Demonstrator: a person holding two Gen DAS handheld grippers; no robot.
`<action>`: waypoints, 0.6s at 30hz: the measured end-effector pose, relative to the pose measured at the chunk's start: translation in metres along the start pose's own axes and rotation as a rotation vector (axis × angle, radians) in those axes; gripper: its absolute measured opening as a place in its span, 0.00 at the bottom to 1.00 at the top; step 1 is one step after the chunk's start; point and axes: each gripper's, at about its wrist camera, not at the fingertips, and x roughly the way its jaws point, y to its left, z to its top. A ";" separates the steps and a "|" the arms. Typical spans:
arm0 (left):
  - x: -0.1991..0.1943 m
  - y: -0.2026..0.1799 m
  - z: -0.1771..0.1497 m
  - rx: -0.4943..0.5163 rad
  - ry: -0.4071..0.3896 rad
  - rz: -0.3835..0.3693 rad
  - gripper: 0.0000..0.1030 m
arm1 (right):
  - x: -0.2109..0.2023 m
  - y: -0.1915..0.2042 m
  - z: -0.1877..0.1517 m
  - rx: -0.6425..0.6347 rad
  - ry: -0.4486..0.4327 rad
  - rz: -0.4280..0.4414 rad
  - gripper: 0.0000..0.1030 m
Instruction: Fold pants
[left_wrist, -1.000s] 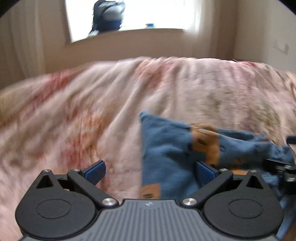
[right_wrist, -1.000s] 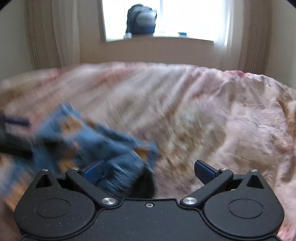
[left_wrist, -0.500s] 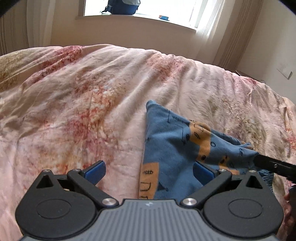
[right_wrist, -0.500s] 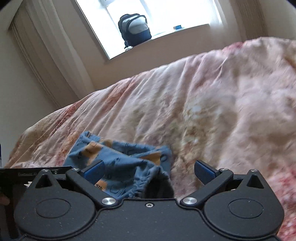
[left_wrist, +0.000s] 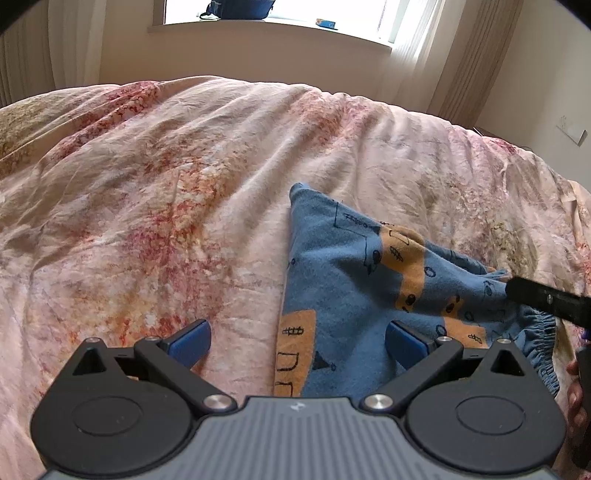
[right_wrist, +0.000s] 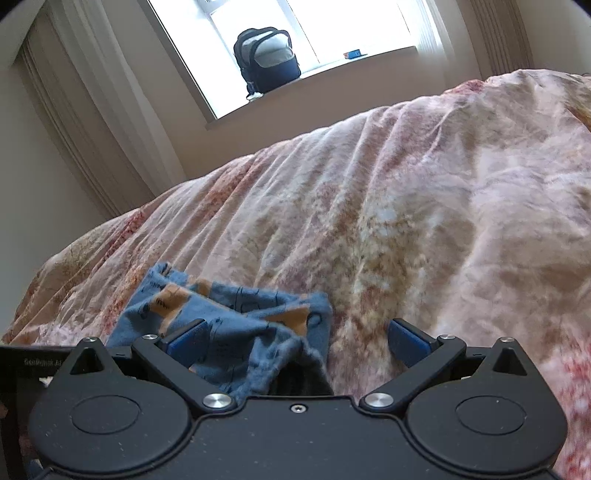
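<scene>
Tilted upward, right hand-held gripper (right_wrist: 297, 338) overlaps pants (right_wrist: 236, 325).

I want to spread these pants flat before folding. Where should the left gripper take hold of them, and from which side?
Probably the left edge of the pants, near the orange patch. It lies as a straight, flat fold on the bedspread, directly between the open left gripper fingers. Come in low from the left, sliding one finger under the edge. The bunched waistband sits on the right, by the right gripper.
</scene>
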 end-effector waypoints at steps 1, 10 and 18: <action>0.000 0.000 0.001 0.002 0.005 -0.003 1.00 | 0.002 -0.002 0.001 0.005 -0.001 0.011 1.00; -0.008 0.000 -0.001 0.012 0.030 -0.094 0.62 | 0.008 0.000 0.002 -0.002 0.027 0.027 0.44; -0.019 -0.002 -0.002 0.017 -0.003 -0.109 0.17 | 0.003 0.010 0.001 -0.048 0.004 -0.012 0.14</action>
